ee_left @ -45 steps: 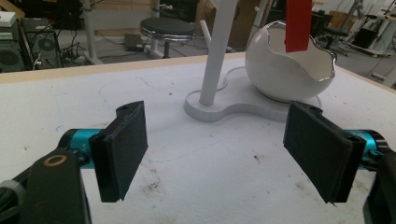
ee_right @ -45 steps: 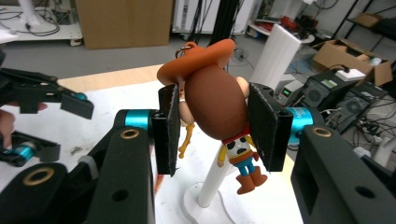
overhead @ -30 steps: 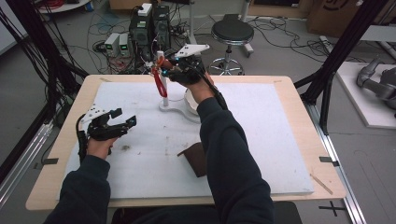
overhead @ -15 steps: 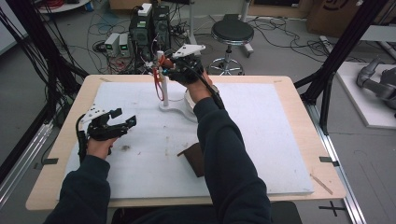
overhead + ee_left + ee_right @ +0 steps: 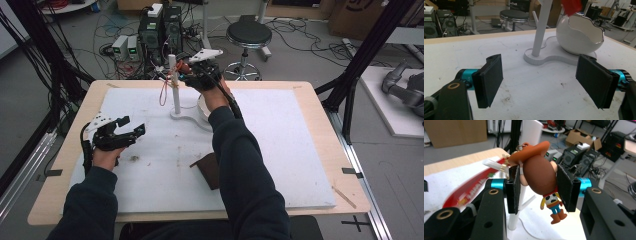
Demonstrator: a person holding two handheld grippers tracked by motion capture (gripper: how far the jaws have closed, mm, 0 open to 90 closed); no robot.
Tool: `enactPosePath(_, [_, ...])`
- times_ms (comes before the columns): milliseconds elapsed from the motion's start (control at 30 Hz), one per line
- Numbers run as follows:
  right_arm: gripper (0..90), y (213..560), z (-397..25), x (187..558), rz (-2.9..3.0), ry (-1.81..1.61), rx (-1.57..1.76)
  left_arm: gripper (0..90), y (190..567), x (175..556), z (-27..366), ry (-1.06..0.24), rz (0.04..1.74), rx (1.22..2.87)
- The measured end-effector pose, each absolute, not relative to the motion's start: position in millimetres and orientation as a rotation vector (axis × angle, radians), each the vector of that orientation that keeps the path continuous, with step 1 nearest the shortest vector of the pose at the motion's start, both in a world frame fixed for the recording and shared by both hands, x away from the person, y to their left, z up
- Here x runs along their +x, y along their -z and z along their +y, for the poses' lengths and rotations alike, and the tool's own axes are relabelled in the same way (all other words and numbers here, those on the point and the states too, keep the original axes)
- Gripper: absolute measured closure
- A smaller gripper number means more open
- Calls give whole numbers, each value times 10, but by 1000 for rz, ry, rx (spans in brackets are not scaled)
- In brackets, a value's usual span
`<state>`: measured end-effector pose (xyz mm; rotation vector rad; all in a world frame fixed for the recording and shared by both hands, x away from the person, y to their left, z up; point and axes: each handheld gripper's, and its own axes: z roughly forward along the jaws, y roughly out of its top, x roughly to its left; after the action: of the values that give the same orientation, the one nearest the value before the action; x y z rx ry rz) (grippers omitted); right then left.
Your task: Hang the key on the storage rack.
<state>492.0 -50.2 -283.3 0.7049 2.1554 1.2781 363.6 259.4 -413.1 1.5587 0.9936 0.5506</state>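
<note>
My right gripper (image 5: 194, 73) is raised at the far middle of the table, beside the top of a white peg stand (image 5: 175, 89). It is shut on a cowboy doll keychain (image 5: 539, 177), whose brown head sits between the pads, hat to the left and legs dangling. A red lanyard strap (image 5: 470, 193) trails from it and hangs left of the post as a red lanyard strap (image 5: 162, 93). One white peg (image 5: 492, 164) of the stand lies just behind the hat. My left gripper (image 5: 119, 134) rests open low over the mat at left, nothing between its jaws (image 5: 541, 80).
A white egg-shaped bowl (image 5: 579, 37) stands on the stand's base (image 5: 541, 59), right of the post (image 5: 539, 30). A brown wedge-shaped object (image 5: 209, 169) lies on the white mat (image 5: 290, 150) near my right elbow. A stool (image 5: 248, 35) and electronics (image 5: 161, 27) stand beyond the far edge.
The right gripper with the doll has shifted slightly right, so the post's top shows to its left. The red strap has swung left. The left gripper has stayed put.
</note>
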Motion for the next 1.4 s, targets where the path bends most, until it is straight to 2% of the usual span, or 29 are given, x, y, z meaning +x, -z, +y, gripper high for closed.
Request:
enactPosePath(267, [554,2987,-558,4890,2202,-1251,704,217,4128,3631,2599,-550,990,1554])
enactPosePath(300, [495,3030,-603,4849,2200,-1233,692,217,4126,3628,2598,-551,988,1553])
enactPosePath(333, [495,3030,-603,4849,2200,-1233,692,217,4124,3626,2598,-552,985,1557])
enactPosePath(400, [436,3041,-671,4815,2213,-1225,710,219,4120,3621,2588,-550,981,1560])
enactPosePath(500, [425,3061,-830,4719,2183,-1252,697,220,4116,3614,2570,-552,975,1565])
enactPosePath(700, [349,3159,-1324,4535,2208,-1268,729,225,4108,3603,2527,-548,953,1579])
enactPosePath(867, [293,3326,-1908,4229,2187,-1280,755,229,4096,3590,2509,-547,938,1569])
enactPosePath(1067, [228,3540,-2318,4004,2161,-1300,831,228,4072,3572,2498,-548,924,1553])
enactPosePath(1267, [214,3776,-2691,3818,2154,-1270,897,212,4070,3574,2439,-528,902,1562])
enactPosePath(1400, [214,3856,-2775,3804,2159,-1252,933,212,4085,3590,2401,-519,899,1571])
